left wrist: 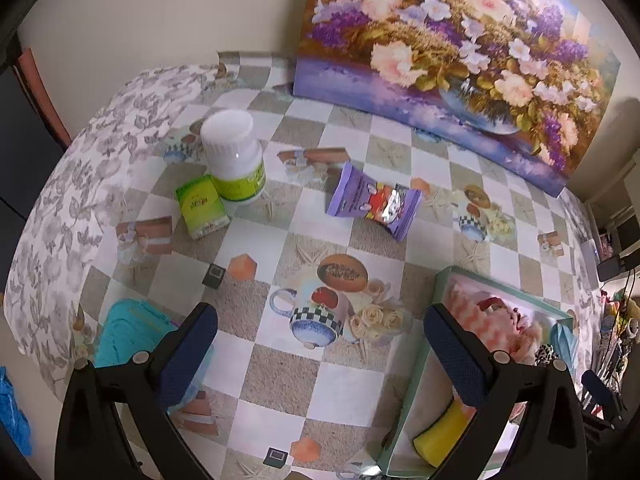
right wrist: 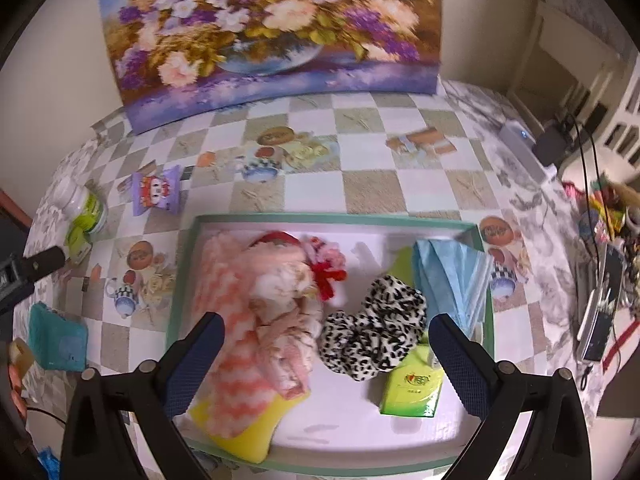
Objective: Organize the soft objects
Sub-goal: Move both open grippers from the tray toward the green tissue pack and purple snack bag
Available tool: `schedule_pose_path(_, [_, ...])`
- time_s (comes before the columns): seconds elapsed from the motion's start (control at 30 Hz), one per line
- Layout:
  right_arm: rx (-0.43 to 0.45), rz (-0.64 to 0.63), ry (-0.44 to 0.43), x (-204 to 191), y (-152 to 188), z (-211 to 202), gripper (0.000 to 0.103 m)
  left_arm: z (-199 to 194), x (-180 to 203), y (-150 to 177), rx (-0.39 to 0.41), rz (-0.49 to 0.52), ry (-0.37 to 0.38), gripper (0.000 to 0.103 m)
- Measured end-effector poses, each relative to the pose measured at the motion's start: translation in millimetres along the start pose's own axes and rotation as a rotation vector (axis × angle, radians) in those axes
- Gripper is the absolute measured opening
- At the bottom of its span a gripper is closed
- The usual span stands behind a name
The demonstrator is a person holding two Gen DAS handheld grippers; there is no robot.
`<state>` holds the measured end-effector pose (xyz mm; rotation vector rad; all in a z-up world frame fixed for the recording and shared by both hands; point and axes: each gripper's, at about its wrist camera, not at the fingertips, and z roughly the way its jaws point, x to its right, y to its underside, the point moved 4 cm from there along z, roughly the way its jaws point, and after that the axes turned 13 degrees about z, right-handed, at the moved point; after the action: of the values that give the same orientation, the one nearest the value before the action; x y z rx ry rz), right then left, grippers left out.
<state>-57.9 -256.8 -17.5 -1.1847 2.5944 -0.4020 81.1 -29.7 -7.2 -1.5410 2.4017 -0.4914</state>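
Your right tool [right wrist: 322, 354] hangs over the green-rimmed tray [right wrist: 336, 219], its fingers spread wide and holding nothing. Inside the tray, in the right wrist view, the pink-and-white zigzag cloth [right wrist: 232, 364] lies at 8 o'clock on top of a yellow sponge [right wrist: 256, 436]. A plush doll with a red bow [right wrist: 296, 268] sits near the centre. The leopard-print scrunchie [right wrist: 372, 328] lies just right of centre, between your fingertips, touching the green tissue pack [right wrist: 414, 392] at 5 o'clock. A folded blue cloth [right wrist: 452, 280] rests against the tray wall at 3 o'clock.

Your left tool [left wrist: 320, 354] is also spread apart and empty, over bare chequered bench [left wrist: 344, 384]. In its view the teal cloth [left wrist: 124, 332] lies at 8 o'clock, just beside the left finger and outside the tray. A purple snack packet [left wrist: 374, 202] sits at 12 o'clock. A white bottle [left wrist: 236, 156] and a green box [left wrist: 202, 206] touch each other at 11 o'clock. A flower painting [left wrist: 460, 52] leans on the wall behind.
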Motion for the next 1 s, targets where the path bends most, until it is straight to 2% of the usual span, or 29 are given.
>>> schedule_pose_path(0.13, [0.011, -0.049, -0.033, -24.6, 7.2, -6.7, 0.103, -4.1, -4.2, -1.3, 0.008, 0.006, -0.002, 0.103])
schedule_pose_path(0.33, [0.002, -0.131, -0.038, -60.4, 21.7, -4.2, 0.103, -0.6, -27.4, 1.7, -0.006, -0.027, -0.034, 0.103])
schedule_pose_path(0.5, [-0.011, -0.152, -0.045, -77.1, 28.5, -0.9, 0.103, -1.1, -54.0, 5.9, -0.007, -0.072, -0.073, 0.103])
schedule_pose_path(0.8, [-0.042, -0.161, -0.058, -102.6, 38.9, 7.4, 0.103, -1.6, -96.7, 14.1, -0.011, -0.151, -0.087, 0.103])
schedule_pose_path(1.0, [-0.049, -0.174, -0.066, -121.4, 45.8, 11.7, 0.103, -2.0, -112.3, 16.3, -0.010, -0.178, -0.091, 0.103])
